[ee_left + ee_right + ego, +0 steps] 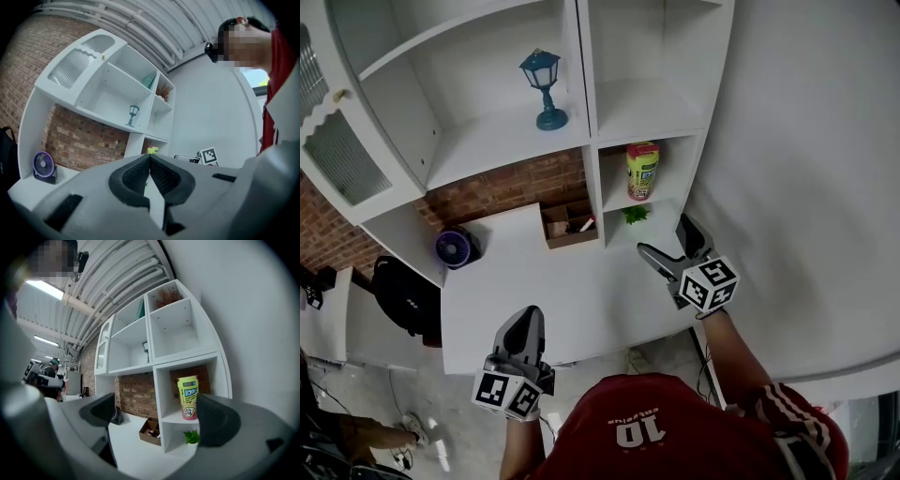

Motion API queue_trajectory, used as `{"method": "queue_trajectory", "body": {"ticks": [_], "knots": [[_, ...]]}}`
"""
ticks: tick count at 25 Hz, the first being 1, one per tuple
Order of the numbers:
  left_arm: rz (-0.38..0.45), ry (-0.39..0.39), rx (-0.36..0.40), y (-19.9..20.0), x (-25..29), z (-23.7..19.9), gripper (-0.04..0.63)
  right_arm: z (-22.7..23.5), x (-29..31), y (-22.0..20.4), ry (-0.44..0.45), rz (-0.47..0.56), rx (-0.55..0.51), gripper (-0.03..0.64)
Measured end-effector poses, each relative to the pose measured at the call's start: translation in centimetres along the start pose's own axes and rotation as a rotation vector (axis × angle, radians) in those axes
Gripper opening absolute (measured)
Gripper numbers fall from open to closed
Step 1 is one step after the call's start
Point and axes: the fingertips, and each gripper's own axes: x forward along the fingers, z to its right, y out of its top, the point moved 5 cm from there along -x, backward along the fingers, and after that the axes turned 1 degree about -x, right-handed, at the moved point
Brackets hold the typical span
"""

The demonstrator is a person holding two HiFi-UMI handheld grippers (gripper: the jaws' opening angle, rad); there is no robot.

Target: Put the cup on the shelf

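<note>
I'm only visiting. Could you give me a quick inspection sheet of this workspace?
Surface: white desk.
Job's things: cup upright in a shelf compartment.
Clutter: cardboard box, purple fan, small plant, blue lantern.
Grippers: left gripper shut, empty; right gripper open, empty.
Cables: nothing seen on the desk.
Surroundings: brick wall behind, white wall at right.

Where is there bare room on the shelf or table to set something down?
The compartment above the cup is bare. The wide shelf is free left of the lantern. The tabletop is open between the fan and the cardboard box. It is tight beside the cup and around the plant.
</note>
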Motion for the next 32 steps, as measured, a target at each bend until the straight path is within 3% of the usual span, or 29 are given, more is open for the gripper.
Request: {"method": "queue_trajectory", "body": {"ticks": [6,10,14,17,28,32], "knots": [[-0.003,-0.051,0.003,-0.4,-3.4,0.7,-0.011,-4.4,-4.7,-1.1,-0.008,-0.051,-0.029,0.526],[-0.011,-0.075,0.067,-0.3,-5.7,1.1,-0.012,-7.1,-7.9,-1.3,-0.033,-0.049,-0.034,0.526],[0.006,-0.034,0.181,1.4,-7.5,-0.2,-0.012,-9.8,-10.4,-0.8,-0.049,-0.002,-0.03,0.512],[0.052,-0.01,0.17,3.4,-8.9,-1.2,-0.011,-11.5,-11.3,-0.4,-0.048,0.008,-0.03,0.491],[0.068,-0.049,0.133,3.0,-11.4,0.5,-0.012,-16.9,-12.6,1.9,0.083,0.042,-0.008,0.323],[0.065,-0.057,0.143,3.1,-12.4,0.9,-0.012,-18.2,-13.3,2.6,0.127,0.085,0.019,0.222]]}}
